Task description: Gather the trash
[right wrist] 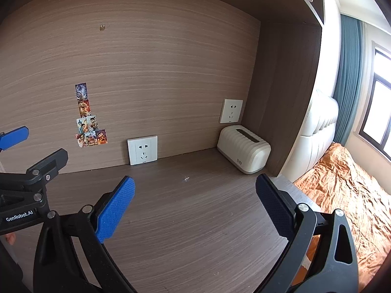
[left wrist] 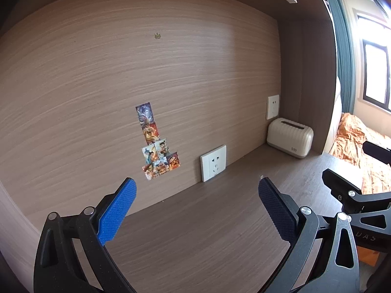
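White lettering reading "GenRobot.AI" stands on the black body of the left hand-held gripper [right wrist: 14,136], seen at the lower left of the right wrist view. In the left wrist view, the black body of the right hand-held gripper [left wrist: 342,161] carries faint grey letters at the right edge, of which only "UAS" can be made out. The cream ribbed tissue box [right wrist: 243,148] in the corner of the table [right wrist: 195,219] bears a small dark logo low on its end face that looks like "bdo"; it shows too on the tissue box [left wrist: 289,137] from the left wrist.
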A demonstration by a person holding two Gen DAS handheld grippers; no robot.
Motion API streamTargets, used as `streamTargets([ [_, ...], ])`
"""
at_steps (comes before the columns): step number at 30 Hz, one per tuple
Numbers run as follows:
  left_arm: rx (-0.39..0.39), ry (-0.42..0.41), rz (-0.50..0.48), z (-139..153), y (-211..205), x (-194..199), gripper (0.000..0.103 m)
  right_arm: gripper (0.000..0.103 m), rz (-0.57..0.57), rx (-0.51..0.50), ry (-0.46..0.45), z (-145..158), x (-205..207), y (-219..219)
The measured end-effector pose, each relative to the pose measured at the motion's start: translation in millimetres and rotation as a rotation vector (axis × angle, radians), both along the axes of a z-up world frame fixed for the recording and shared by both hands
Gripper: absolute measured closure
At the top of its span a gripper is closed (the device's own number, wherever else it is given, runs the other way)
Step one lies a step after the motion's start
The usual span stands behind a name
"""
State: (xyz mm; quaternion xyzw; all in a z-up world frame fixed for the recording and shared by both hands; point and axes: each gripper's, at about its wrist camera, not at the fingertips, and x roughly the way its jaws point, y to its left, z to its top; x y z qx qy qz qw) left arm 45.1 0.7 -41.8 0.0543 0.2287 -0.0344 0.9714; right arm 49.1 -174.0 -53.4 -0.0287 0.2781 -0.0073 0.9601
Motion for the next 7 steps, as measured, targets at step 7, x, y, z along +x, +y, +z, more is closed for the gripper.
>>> streamTargets([
  [7,0.036,-0.014,0.0,-2.1,-3.2,-1.9,0.005,0.004,-0.001,0.003,0.019,-4.1,1.5,2.9],
])
